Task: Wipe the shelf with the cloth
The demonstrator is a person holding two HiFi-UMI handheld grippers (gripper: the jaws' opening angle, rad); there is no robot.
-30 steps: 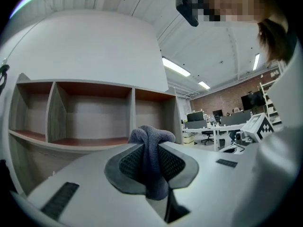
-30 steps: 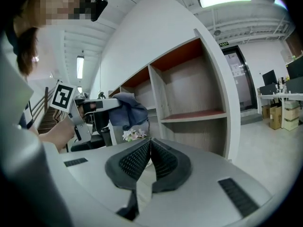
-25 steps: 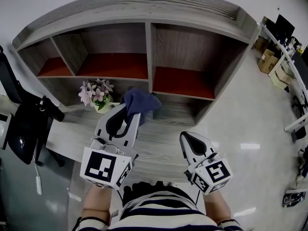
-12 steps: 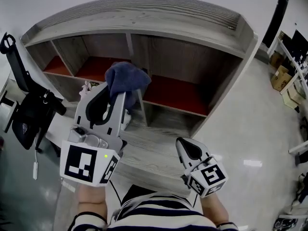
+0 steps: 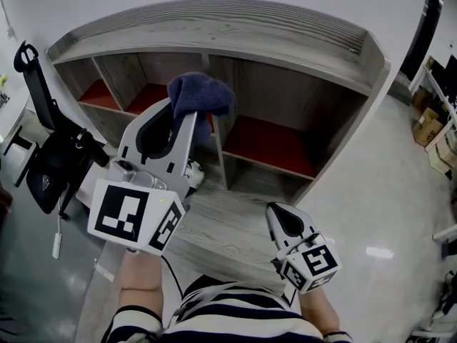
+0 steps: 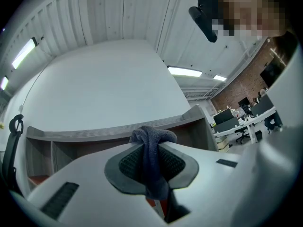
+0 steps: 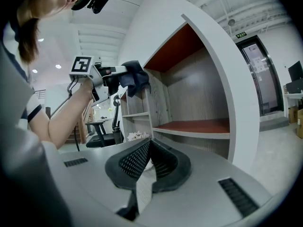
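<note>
Left gripper (image 5: 184,114): pinches the dark blue fabric cloth (image 5: 201,93), which is bunched over its tips, in front of the grey wooden shelf (image 5: 285,41) with red boards.
Right gripper (image 5: 281,217): pressed together, empty, held low.
Wiping well: probably keep the pinch firm and lay the cloth flat on a board.

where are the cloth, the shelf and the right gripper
cloth (image 5: 201,95), head view, on its bunched top fold
shelf (image 5: 214,24), head view, on its grey top board
right gripper (image 7: 148,144), right gripper view, where its closed tips meet
</note>
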